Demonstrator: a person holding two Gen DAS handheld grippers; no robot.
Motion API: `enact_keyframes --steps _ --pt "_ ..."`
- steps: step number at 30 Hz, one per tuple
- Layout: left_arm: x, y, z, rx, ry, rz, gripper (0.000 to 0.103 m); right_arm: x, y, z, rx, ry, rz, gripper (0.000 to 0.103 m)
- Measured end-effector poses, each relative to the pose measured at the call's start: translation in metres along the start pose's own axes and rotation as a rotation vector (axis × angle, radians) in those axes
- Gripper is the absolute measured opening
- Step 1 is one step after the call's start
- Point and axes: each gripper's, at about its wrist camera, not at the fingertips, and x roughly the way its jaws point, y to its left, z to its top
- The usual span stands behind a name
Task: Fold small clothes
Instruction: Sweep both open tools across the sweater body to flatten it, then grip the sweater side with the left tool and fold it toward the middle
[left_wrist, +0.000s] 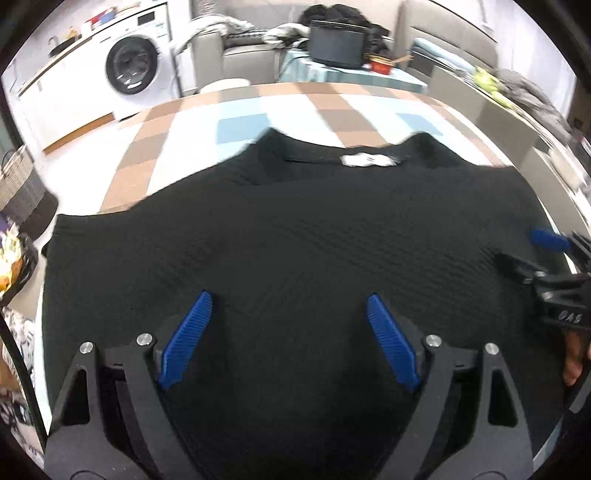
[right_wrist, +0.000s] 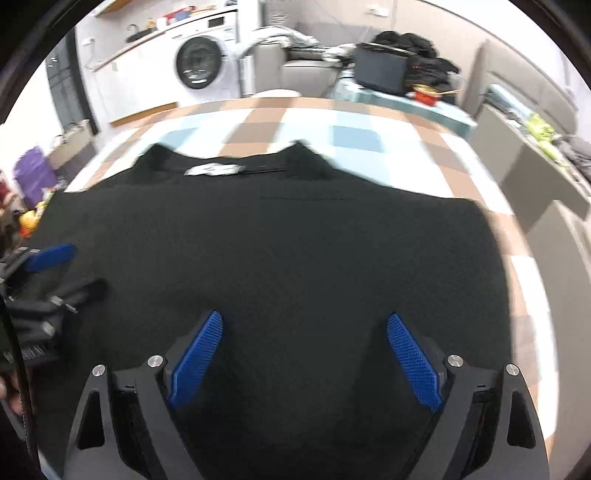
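A black knit shirt (left_wrist: 288, 229) lies spread flat on the checked tablecloth (left_wrist: 236, 122), collar and white neck label (left_wrist: 369, 160) at the far side. My left gripper (left_wrist: 290, 297) hovers over its near half, blue pads wide apart, nothing between them. In the right wrist view the same shirt (right_wrist: 280, 243) fills the middle, label (right_wrist: 214, 169) far left. My right gripper (right_wrist: 304, 317) stands open above the cloth, empty. Each gripper shows at the other view's edge: the right gripper (left_wrist: 550, 240), the left gripper (right_wrist: 51, 254).
A washing machine (left_wrist: 136, 68) stands behind the table at the left. A dark box (left_wrist: 336, 44) and a clothes pile sit on a far table. A woven basket (left_wrist: 22, 184) stands at the left. Grey cabinets (right_wrist: 517, 162) run along the right.
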Motion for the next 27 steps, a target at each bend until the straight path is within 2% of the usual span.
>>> enact_keyframes --steps 2,3,4,6,12,14,16,19,22,23,24,25,27 --pt "-0.002 0.016 0.0 -0.028 0.006 0.034 0.086 0.0 -0.018 0.0 0.032 0.003 -0.034 0.093" --pt "-0.004 0.025 -0.001 -0.042 0.005 0.029 0.091 -0.001 -0.026 -0.001 0.043 0.004 -0.044 0.093" --pt "-0.008 0.037 -0.005 -0.061 0.003 0.037 0.091 -0.003 -0.035 -0.003 0.055 0.005 -0.041 0.092" --pt "-0.018 0.062 -0.016 -0.095 0.001 0.142 0.091 -0.008 -0.045 -0.009 0.054 0.011 -0.082 0.092" --pt "-0.063 0.118 -0.05 -0.197 -0.016 0.196 0.091 -0.019 -0.068 -0.025 0.105 0.031 -0.087 0.093" --pt "-0.08 0.132 -0.061 -0.229 -0.039 0.172 0.091 -0.028 -0.068 -0.027 0.105 0.008 -0.088 0.093" --pt "-0.087 0.144 -0.069 -0.255 -0.041 0.155 0.091 -0.038 -0.062 -0.031 0.092 -0.012 -0.05 0.093" --pt "-0.082 0.155 -0.075 -0.285 -0.022 0.112 0.088 -0.048 -0.05 -0.037 0.061 -0.025 -0.029 0.093" --pt "-0.068 0.163 -0.079 -0.293 0.016 0.069 0.076 -0.05 -0.041 -0.041 0.027 -0.025 -0.03 0.093" --pt "-0.066 0.16 -0.077 -0.281 0.001 0.084 0.072 -0.05 -0.039 -0.043 0.019 -0.02 -0.027 0.093" --pt "-0.059 0.154 -0.074 -0.275 0.005 0.072 0.064 -0.051 -0.039 -0.045 0.015 -0.018 -0.025 0.093" --pt "-0.058 0.149 -0.072 -0.265 0.002 0.058 0.055 -0.052 -0.038 -0.046 0.013 -0.018 -0.026 0.093" --pt "-0.056 0.136 -0.068 -0.248 0.0 -0.004 0.018 -0.054 -0.038 -0.05 0.014 -0.02 -0.029 0.093"
